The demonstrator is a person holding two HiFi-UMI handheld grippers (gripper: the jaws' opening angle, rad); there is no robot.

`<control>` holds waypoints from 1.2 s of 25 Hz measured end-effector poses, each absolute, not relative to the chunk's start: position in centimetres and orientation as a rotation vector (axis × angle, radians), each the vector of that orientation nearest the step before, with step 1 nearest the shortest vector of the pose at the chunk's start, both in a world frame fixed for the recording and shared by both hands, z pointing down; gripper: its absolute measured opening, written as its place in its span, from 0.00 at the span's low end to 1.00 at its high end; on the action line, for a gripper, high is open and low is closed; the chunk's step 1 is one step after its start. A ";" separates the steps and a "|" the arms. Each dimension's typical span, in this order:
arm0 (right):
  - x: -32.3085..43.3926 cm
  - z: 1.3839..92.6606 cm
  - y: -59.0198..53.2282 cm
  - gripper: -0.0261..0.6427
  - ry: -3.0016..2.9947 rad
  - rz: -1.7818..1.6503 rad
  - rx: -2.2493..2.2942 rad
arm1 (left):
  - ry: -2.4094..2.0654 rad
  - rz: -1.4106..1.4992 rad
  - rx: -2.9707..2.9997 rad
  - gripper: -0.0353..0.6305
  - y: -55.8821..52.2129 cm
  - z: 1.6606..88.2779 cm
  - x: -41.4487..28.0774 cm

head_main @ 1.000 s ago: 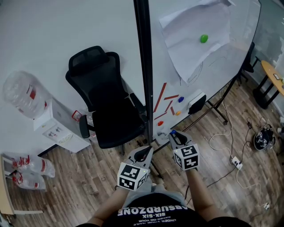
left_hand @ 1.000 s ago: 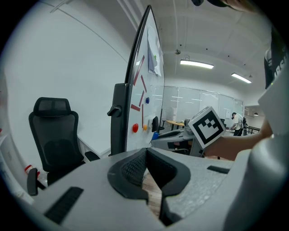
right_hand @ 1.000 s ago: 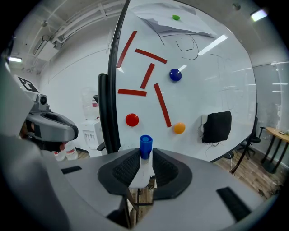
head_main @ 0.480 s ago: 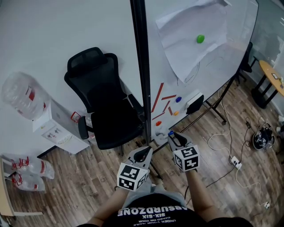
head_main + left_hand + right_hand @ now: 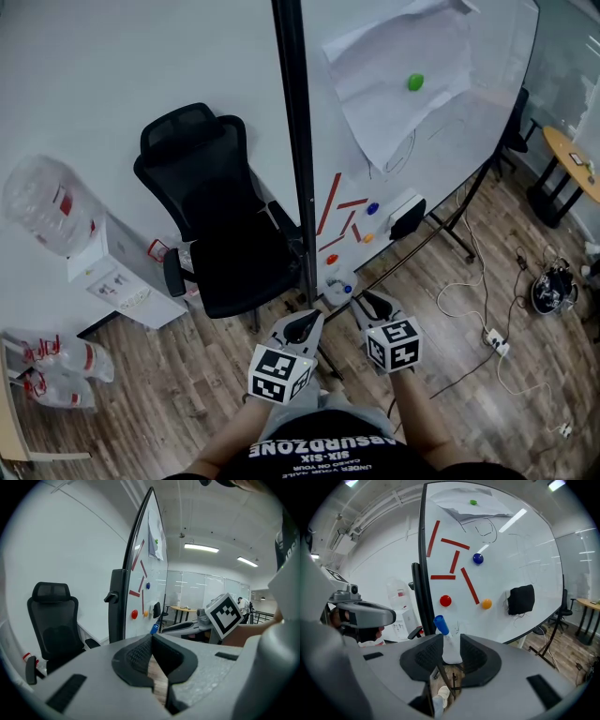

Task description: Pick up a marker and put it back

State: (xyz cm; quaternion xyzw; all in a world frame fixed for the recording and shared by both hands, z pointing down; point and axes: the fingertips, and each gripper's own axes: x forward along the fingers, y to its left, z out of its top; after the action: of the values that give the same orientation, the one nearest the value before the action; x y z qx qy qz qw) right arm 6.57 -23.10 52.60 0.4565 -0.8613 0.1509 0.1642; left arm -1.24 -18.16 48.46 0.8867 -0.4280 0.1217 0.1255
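My right gripper point(image 5: 367, 298) is in front of the whiteboard point(image 5: 394, 103), low by its bottom edge. Its pads grip the white body of a marker point(image 5: 449, 649). The marker's blue cap point(image 5: 441, 624) sticks out past the jaws and leans left. These jaws have just been opening a little, with the marker still between them. The cap shows as a small blue dot point(image 5: 349, 290) in the head view. My left gripper point(image 5: 303, 319) is beside the board's black post point(image 5: 292, 141). It is shut with nothing in it, its pads meeting point(image 5: 152, 637).
The board carries red strips point(image 5: 450, 562), blue, red and orange magnets, a black eraser point(image 5: 521, 599) and a hanging paper sheet point(image 5: 394, 75). A black office chair point(image 5: 220, 225) stands left of the post, with a water dispenser point(image 5: 108, 272) further left. Cables point(image 5: 487, 333) lie on the wooden floor at right.
My right gripper has shifted slightly with the marker, and the blue cap now leans further left of the jaws. The left gripper has kept still.
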 end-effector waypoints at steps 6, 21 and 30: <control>5.7 51.4 -21.5 0.15 -2.503 0.435 1.315 | -1.236 0.344 2.594 0.06 -17.8 48.2 -1.1; 4.1 48.0 -18.7 0.04 -2.598 0.379 1.340 | -1.195 0.314 2.640 0.06 -16.3 47.2 -0.1; 3.0 47.6 -17.3 0.04 -2.607 0.358 1.306 | -1.189 0.304 2.652 0.06 -15.6 47.1 0.0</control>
State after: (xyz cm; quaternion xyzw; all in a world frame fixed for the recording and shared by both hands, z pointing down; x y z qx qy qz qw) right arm 3.03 -17.25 47.64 0.4422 -0.8828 0.1214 0.1020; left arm 0.04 -15.61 47.06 0.9021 -0.4044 0.1033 0.1097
